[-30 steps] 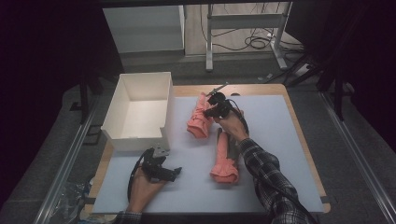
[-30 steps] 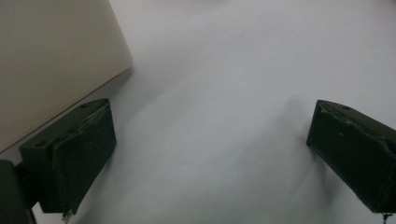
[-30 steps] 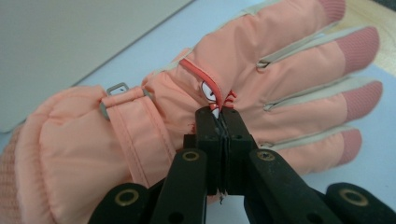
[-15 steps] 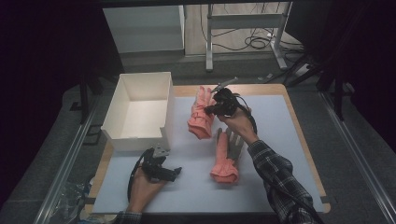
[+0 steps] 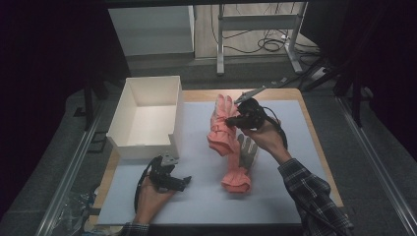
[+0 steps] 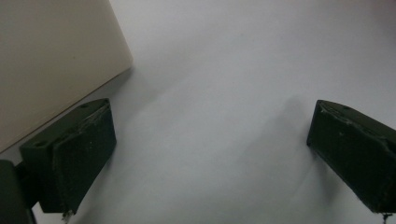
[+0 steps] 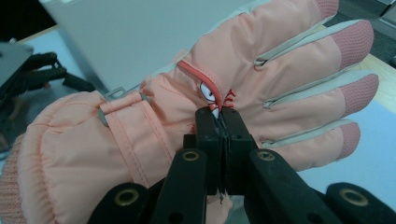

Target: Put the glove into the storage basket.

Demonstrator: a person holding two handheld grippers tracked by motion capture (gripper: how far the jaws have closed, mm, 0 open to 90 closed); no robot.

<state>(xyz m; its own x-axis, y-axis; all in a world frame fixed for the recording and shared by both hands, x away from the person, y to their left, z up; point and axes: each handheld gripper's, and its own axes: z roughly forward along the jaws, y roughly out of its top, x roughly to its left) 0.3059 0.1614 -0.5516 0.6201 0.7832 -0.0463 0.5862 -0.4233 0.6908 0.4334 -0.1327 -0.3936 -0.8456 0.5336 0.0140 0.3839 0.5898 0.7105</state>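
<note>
On the wooden table (image 5: pixel 305 105) lies a pale blue-white mat (image 5: pixel 206 196) that covers most of its top; around it the room is dark, with a grey floor, a metal frame and loose cables (image 5: pixel 275 45) at 12 o'clock beyond the far edge. At 10 o'clock on the mat stands one open white box (image 5: pixel 147 115), and nothing shows inside it. There are two salmon-pink gloves. The first glove (image 5: pixel 222 125) is near the middle of the mat, fingers toward 12 o'clock, and seems raised off the surface. The second glove (image 5: pixel 241 169), grey on its palm, lies flat just at 5 o'clock of the first. There are two grippers, one in each hand. The right gripper (image 7: pixel 219 122) has its jaws clenched on a fold of the first glove's back, next to a small red logo. The left gripper (image 6: pixel 208 140) rests at 7 o'clock on the mat, beside the near corner of the box, its jaws spread wide with only bare mat between them
</note>
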